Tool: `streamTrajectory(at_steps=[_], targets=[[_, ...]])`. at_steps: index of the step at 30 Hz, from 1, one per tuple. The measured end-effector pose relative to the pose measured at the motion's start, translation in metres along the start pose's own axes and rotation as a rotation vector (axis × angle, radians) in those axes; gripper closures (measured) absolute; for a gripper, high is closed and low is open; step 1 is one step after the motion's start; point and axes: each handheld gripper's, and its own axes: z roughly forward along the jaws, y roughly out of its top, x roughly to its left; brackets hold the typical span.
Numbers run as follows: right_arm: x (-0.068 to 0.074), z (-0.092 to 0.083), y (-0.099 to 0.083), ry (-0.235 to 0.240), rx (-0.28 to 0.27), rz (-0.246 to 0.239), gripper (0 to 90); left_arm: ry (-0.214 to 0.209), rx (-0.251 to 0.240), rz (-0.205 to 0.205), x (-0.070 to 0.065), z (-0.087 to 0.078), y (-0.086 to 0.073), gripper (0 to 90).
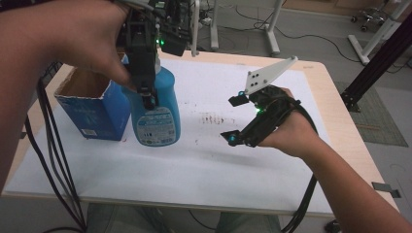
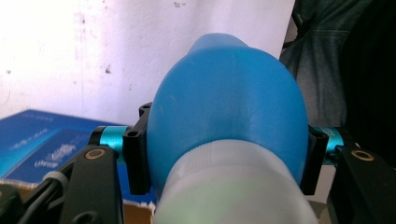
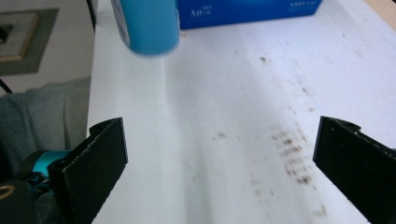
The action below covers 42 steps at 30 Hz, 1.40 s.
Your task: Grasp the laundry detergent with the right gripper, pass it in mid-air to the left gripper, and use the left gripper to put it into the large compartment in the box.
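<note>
— Above the white sheet, near its left side, hangs the blue bottle (image 1: 158,109), upright and lifted clear of the surface; the right gripper view shows its rounded base in the air.

— What holds it?

— The left gripper (image 1: 145,85) comes down from above and clamps the bottle just below its pale cap. From the left gripper view, the two black jaws press against either side of the blue shoulder.

— And the hand on that side?

— The left hand (image 1: 80,36) sits high at the upper left, wrapped over the gripper's body, forearm slanting up from the bottom edge.

— The other one?

— The right gripper (image 1: 234,119) lies well apart, over the middle-right of the sheet, pointing left toward the bottle. Its jaws stand spread wide with nothing between them. The right hand (image 1: 286,133) grips it from behind, wrist nearly level.

— Anything beside the bottle?

— A blue carton (image 1: 92,114) with an open top stands just to its left on the white sheet (image 1: 194,165), which carries brownish smudges (image 1: 211,118) in the middle.
</note>
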Motion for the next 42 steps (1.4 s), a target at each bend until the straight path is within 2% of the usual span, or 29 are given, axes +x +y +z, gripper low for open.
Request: streamTrajectory(at_steps=[2, 5, 7, 10, 11, 13, 14, 15, 18, 20, 24, 26, 27, 28, 32, 33, 35, 38, 42], targets=[[-0.003, -0.007, 0.001, -0.005, 0.045, -0.013, 0.5, -0.005, 0.000, -0.028, 0.003, -0.008, -0.005, 38.2], [-0.009, -0.016, 0.005, -0.014, 0.150, -0.023, 0.4, -0.009, 0.002, -0.092, 0.009, -0.023, -0.013, 38.2], [-0.015, -0.023, 0.009, -0.034, 0.230, -0.041, 0.5, -0.009, 0.006, -0.156, 0.013, -0.035, -0.020, 38.2], [-0.025, -0.035, 0.015, -0.040, 0.341, -0.057, 0.5, 0.000, 0.011, -0.247, 0.021, -0.051, -0.030, 38.2], [-0.029, -0.038, 0.018, -0.023, 0.374, -0.051, 0.5, 0.003, 0.012, -0.278, 0.024, -0.056, -0.034, 38.2], [-0.034, -0.045, 0.022, -0.028, 0.422, -0.057, 0.5, 0.009, 0.006, -0.338, 0.030, -0.065, -0.041, 38.2], [-0.034, -0.045, 0.022, -0.028, 0.422, -0.057, 0.5, 0.009, 0.006, -0.338, 0.030, -0.065, -0.041, 38.2], [-0.039, -0.049, 0.025, -0.028, 0.465, -0.050, 0.5, 0.009, -0.006, -0.413, 0.037, -0.072, -0.048, 38.1], [-0.042, -0.052, 0.027, -0.035, 0.490, -0.048, 0.5, 0.004, -0.038, -0.546, 0.048, -0.081, -0.061, 38.1], [-0.043, -0.054, 0.028, -0.037, 0.486, -0.055, 0.5, 0.016, -0.070, -0.648, 0.054, -0.086, -0.071, 38.1], [-0.044, -0.057, 0.026, -0.042, 0.494, -0.045, 0.6, 0.041, -0.067, -0.792, 0.069, -0.097, -0.092, 38.1], [-0.044, -0.057, 0.023, -0.042, 0.505, -0.047, 0.5, 0.052, -0.063, -0.851, 0.075, -0.099, -0.100, 38.1], [-0.044, -0.058, 0.022, -0.044, 0.514, -0.044, 0.6, 0.052, -0.063, -0.851, 0.075, -0.099, -0.100, 38.1], [-0.044, -0.057, 0.021, -0.044, 0.519, -0.047, 0.6, 0.062, -0.057, -0.900, 0.081, -0.099, -0.108, 38.1], [-0.044, -0.057, 0.020, -0.042, 0.532, -0.052, 0.5, 0.077, -0.021, -0.955, 0.090, -0.093, -0.119, 38.1], [-0.044, -0.057, 0.020, -0.042, 0.532, -0.052, 0.5, 0.077, -0.021, -0.955, 0.090, -0.093, -0.119, 38.1], [-0.044, -0.056, 0.019, -0.035, 0.541, -0.042, 0.6, 0.102, 0.006, -0.962, 0.096, -0.087, -0.123, 38.1], [-0.044, -0.055, 0.018, -0.038, 0.528, -0.040, 0.6, 0.103, 0.017, -0.954, 0.100, -0.078, -0.126, 38.1], [-0.045, -0.053, 0.015, -0.039, 0.532, -0.039, 0.6, 0.064, 0.023, -0.916, 0.108, -0.060, -0.128, 38.1]])
